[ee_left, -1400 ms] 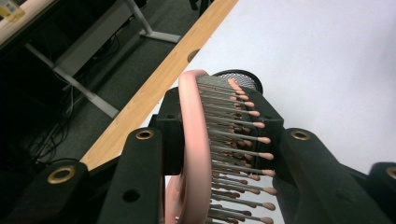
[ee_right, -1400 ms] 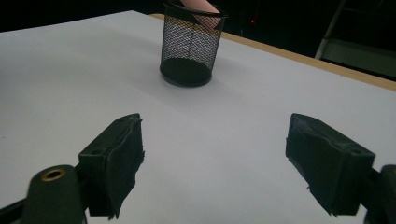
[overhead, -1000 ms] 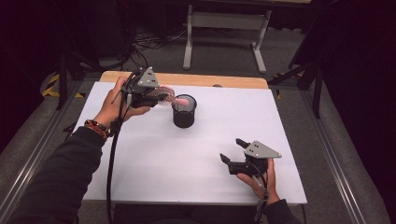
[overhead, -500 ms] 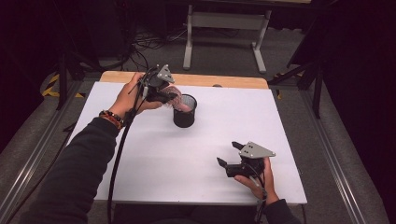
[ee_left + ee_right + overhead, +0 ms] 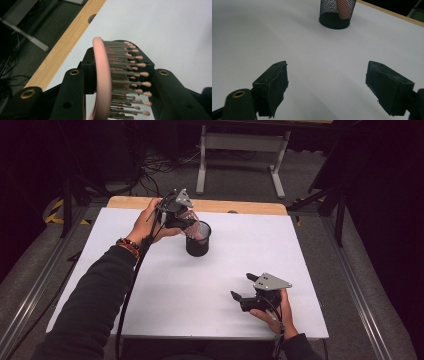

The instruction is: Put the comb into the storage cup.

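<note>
Jaws of the right gripper point(image 5: 241, 294) stand wide with nothing between them, low over the near-right part of the white worktop point(image 5: 150, 310); in the right gripper view both black pads point(image 5: 275, 85) frame bare surface, and the black mesh cup point(image 5: 335, 13) sits well beyond them, straight ahead. This gripper has kept its place compared with a second ago.

Farther off, the left gripper point(image 5: 189, 225) carries 1 pink hairbrush point(image 5: 101, 80). In the left gripper view the pink rim and its rows of tipped bristles sit between the 2 jaws, which have just been easing open a little around it; whether the pads are pressing on it or have let go I cannot tell. In the high view that hand has travelled from left of the cup to right above its rim, and the brush point(image 5: 192, 222) now slants down into the cup's mouth point(image 5: 198, 240). The right gripper view shows a pink shape already inside the mesh wall. My reading is that the drop into the cup is nearly done, with only the release and withdrawal left.

Count: 2 grippers, 1 hairbrush, 1 mesh cup, 1 worktop with a wooden edge point(image 5: 240, 206) at its far side, beyond the left jaws.
</note>
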